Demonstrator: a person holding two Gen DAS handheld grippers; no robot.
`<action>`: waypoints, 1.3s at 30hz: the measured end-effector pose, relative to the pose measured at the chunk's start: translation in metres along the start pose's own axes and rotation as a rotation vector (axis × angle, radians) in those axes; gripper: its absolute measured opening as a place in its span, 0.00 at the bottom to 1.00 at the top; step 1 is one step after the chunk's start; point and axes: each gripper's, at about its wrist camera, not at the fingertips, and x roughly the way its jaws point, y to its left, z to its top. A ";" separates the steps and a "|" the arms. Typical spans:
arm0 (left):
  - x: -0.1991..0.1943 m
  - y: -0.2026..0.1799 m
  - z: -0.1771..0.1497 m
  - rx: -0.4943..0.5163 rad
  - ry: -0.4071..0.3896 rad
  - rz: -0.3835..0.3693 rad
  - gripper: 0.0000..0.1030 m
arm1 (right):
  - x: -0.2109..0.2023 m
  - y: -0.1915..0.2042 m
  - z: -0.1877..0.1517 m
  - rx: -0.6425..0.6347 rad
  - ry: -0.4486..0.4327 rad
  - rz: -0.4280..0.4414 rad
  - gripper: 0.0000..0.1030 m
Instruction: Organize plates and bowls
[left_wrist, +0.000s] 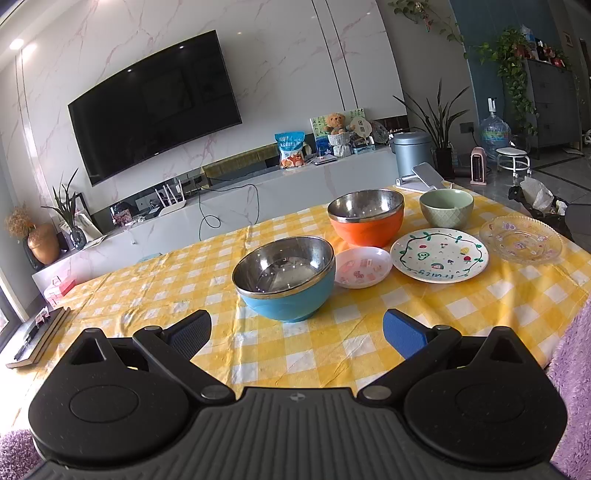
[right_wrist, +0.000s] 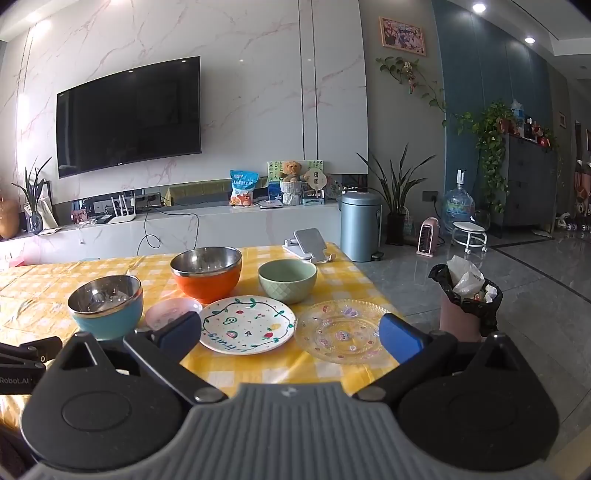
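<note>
Just beyond open left tool (left_wrist: 297, 334), blue bowl (left_wrist: 286, 280)

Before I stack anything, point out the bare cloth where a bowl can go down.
Free: the wide stretch of checked cloth left of the blue bowl, and the strip nearer than the dishes. Crowded: orange bowl, green bowl, pink dish, painted plate and glass plate sit close together.
</note>
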 end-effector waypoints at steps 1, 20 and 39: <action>0.000 0.000 0.000 -0.001 0.001 -0.001 1.00 | 0.000 0.000 0.000 0.000 0.000 0.000 0.98; 0.001 0.001 -0.001 -0.005 0.003 -0.006 1.00 | 0.002 0.002 -0.003 -0.005 0.005 -0.002 0.98; 0.001 -0.002 -0.004 -0.004 0.008 -0.011 1.00 | -0.002 0.002 -0.005 -0.008 0.011 -0.003 0.98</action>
